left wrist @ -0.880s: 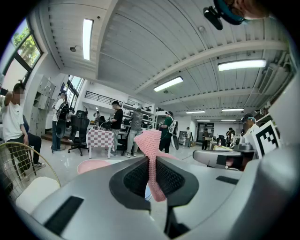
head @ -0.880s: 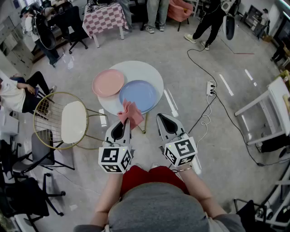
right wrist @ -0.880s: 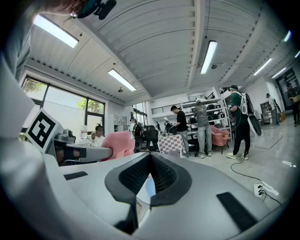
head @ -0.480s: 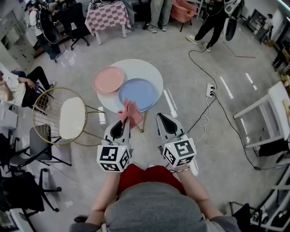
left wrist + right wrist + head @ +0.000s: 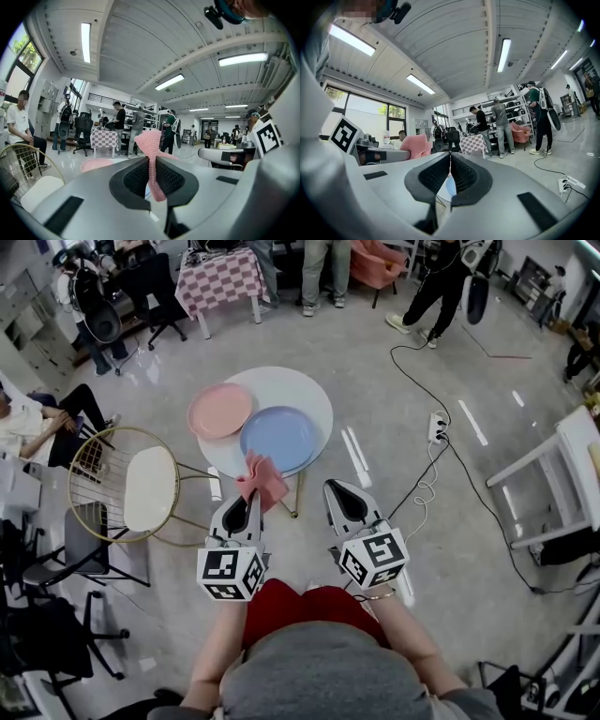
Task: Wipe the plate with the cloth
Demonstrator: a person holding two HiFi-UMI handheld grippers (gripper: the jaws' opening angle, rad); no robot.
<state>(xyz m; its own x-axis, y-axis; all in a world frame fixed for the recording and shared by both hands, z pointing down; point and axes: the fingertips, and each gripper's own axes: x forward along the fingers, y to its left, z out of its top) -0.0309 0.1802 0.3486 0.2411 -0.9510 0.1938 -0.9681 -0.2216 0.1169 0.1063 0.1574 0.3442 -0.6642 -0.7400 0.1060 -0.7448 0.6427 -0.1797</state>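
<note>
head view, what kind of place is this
Likely an open lab or shared workroom, not a home: a power strip lying on the bare floor, a rolling office chair, and long ceiling strip lights.

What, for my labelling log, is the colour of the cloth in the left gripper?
Pink; the cloth shows best in the left gripper view.

Knit against smooth here.
The pink cloth (image 5: 150, 146) looks coarse-knit and matt; the blue plate (image 5: 281, 437) is smooth, faintly glossy; the round white surface (image 5: 292, 386) is matt.
</note>
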